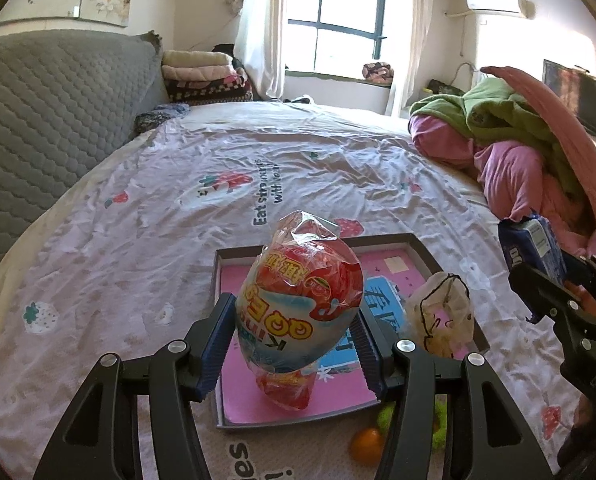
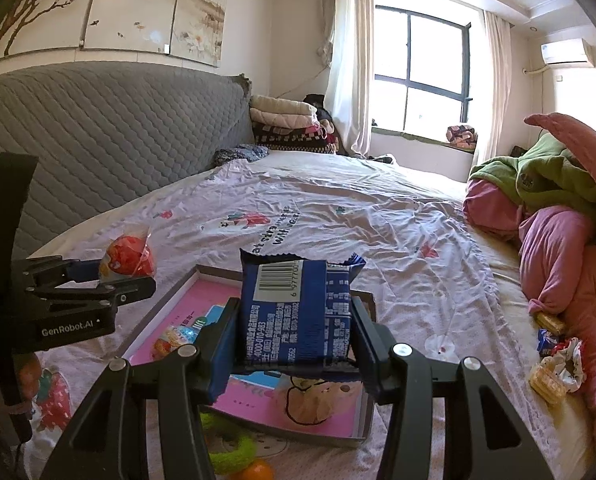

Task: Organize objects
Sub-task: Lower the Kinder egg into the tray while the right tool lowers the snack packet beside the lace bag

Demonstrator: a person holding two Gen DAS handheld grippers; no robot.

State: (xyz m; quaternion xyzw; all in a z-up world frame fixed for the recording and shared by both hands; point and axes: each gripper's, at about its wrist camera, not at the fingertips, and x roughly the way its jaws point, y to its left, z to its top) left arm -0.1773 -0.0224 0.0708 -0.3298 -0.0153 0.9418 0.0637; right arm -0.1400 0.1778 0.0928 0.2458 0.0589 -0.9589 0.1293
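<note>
My left gripper (image 1: 294, 344) is shut on a red and white snack bag (image 1: 302, 304) and holds it over a shallow box lid with a pink inside (image 1: 394, 268) on the bed. A smaller red packet (image 1: 288, 390) and a clear bag with a bear drawing (image 1: 442, 316) lie in the lid. My right gripper (image 2: 294, 340) is shut on a blue biscuit packet (image 2: 298, 312) above the lid's near right part (image 2: 234, 404). The left gripper (image 2: 98, 284) with its bag (image 2: 128, 258) shows at the left of the right wrist view.
An orange ball (image 1: 366, 444) and a green ring toy (image 2: 234, 452) lie in front of the lid. Loose snack packets (image 2: 554, 364) lie by a pink and green duvet pile (image 2: 558, 220) at right. A grey headboard (image 2: 98, 140) stands at left.
</note>
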